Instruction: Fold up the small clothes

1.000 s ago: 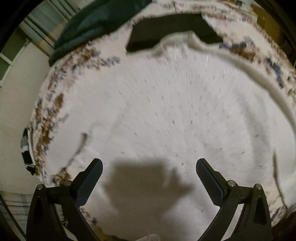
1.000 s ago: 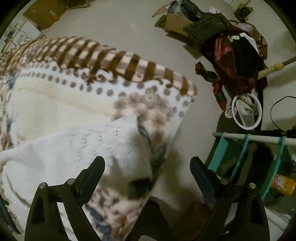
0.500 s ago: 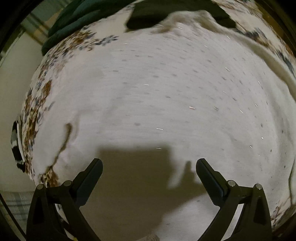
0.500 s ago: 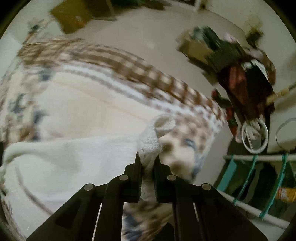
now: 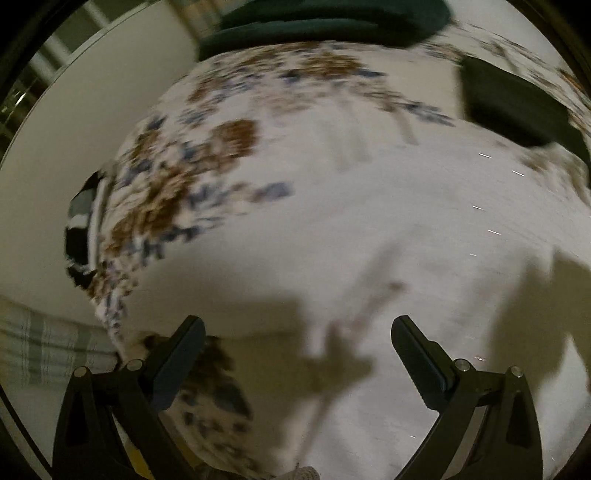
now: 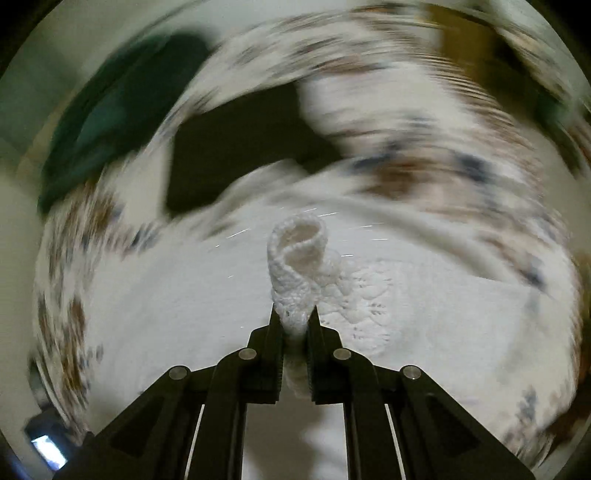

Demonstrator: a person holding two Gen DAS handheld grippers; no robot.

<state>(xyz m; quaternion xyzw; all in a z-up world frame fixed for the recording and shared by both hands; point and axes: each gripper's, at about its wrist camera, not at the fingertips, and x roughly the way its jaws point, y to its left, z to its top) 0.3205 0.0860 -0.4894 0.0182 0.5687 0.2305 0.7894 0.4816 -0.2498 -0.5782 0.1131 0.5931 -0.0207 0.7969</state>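
Left wrist view: the left gripper (image 5: pixel 297 350) is hovering with its fingers (image 5: pixel 181 350) spread wide and nothing between them; the white knit garment (image 5: pixel 388 221) is lying flat under and ahead of the fingertips, spread over a floral blanket (image 5: pixel 177 177) that is showing beyond the left finger. A dark folded cloth (image 5: pixel 517 110) is sitting well ahead of the right finger, and a dark green bundle (image 5: pixel 332 22) is lying further ahead still. The picture is smeared, so finer detail is not readable. Right wrist view: the right gripper (image 6: pixel 293 317) is pinching a rolled edge of the white knit garment (image 6: pixel 297 254) between its tips, the fabric curling up ahead of the pads while the rest of the garment is trailing below and to either side. The dark folded cloth (image 6: pixel 236 147) is lying ahead and left of the fingers. Progress, as judged: the fold is only starting. One edge is gripped and raised; the garment is still mostly spread out, no crease is visible yet, and carrying the edge across, laying it down and smoothing are all left.
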